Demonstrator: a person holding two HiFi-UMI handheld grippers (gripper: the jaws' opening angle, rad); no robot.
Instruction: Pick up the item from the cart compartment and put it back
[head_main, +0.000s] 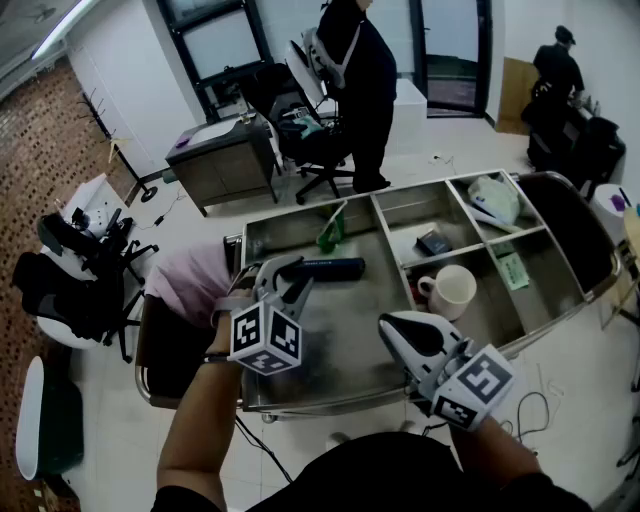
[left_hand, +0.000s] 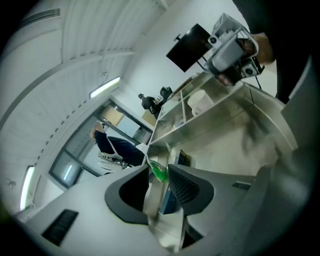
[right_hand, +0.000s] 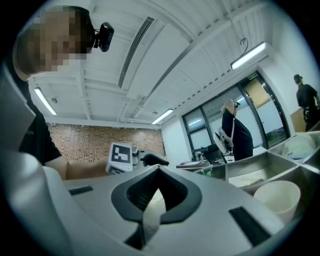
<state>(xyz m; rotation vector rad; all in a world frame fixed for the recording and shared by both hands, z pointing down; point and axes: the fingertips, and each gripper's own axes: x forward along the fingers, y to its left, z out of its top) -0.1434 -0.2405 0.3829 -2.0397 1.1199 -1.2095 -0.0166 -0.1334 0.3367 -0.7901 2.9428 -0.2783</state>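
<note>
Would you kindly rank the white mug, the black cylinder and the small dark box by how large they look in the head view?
1. white mug, covering the most area
2. black cylinder, longer but slim
3. small dark box, though it sits farther from the camera

Cart (head_main: 345, 345) is plain silvery steel. Mug (head_main: 452, 290) is white, the pouch (head_main: 331, 233) bright green, the tube (head_main: 325, 268) near-black. Left gripper (head_main: 290, 272) and right gripper (head_main: 392, 326) are pale grey with black-and-white checker-marker cubes. Pink cloth (head_main: 190, 282) beside it.
</note>
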